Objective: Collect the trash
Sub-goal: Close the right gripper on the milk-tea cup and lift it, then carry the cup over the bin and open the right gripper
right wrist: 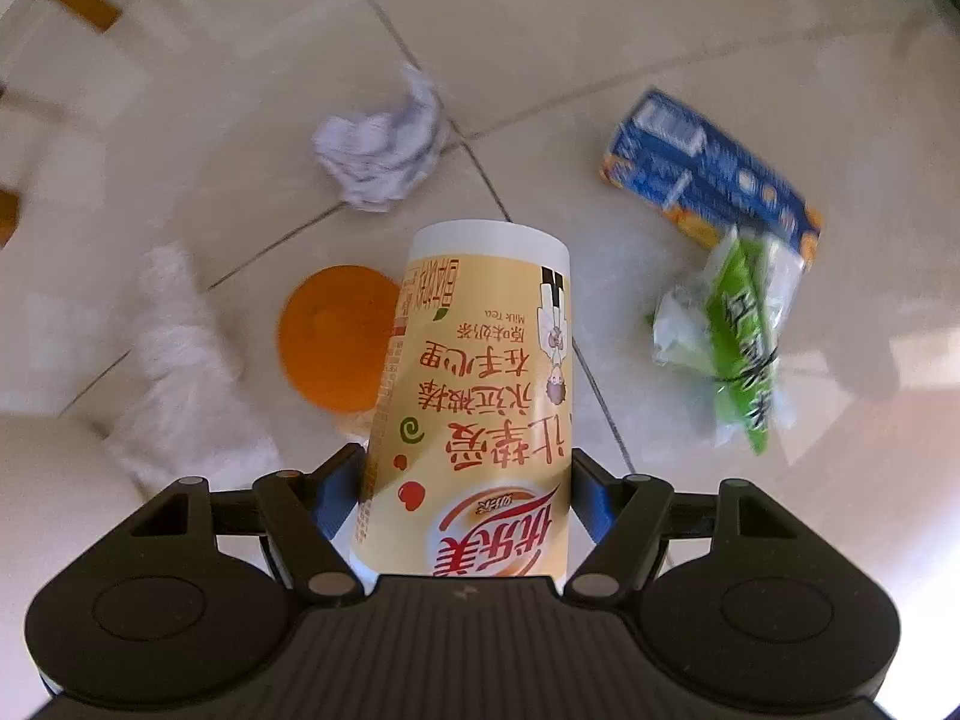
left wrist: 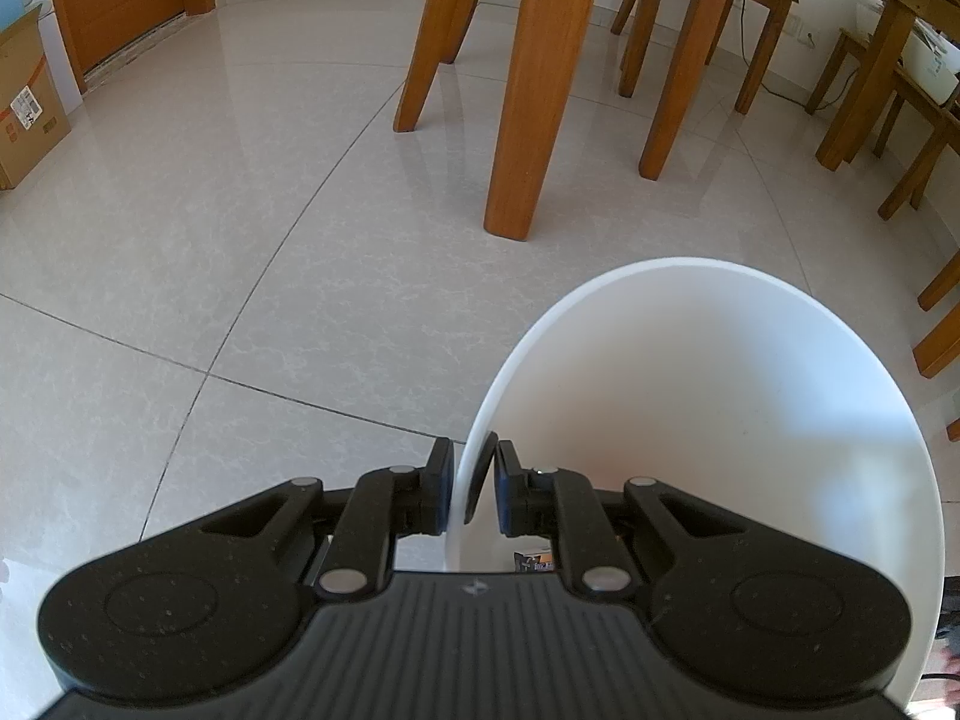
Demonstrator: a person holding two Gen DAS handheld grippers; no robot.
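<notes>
1. The left claw (left wrist: 474,489) is clamped nearly shut on the rim of a white bin (left wrist: 750,420), one finger outside the wall and one inside; a small printed packet (left wrist: 533,561) lies in the bin's bottom.
2. The right claw (right wrist: 468,495) straddles a milk tea cup (right wrist: 480,396), fingers at both sides of it; whether the pads press on it cannot be told.
3. The cup's long axis runs away from the camera, its white end pointing at the tiled floor (right wrist: 690,30), print upside down.
4. On the floor lie an orange lid (right wrist: 330,336) just left of the cup, crumpled tissue (right wrist: 384,150), white paper (right wrist: 186,372), a blue carton (right wrist: 708,168) and a green wrapper (right wrist: 738,336).
</notes>
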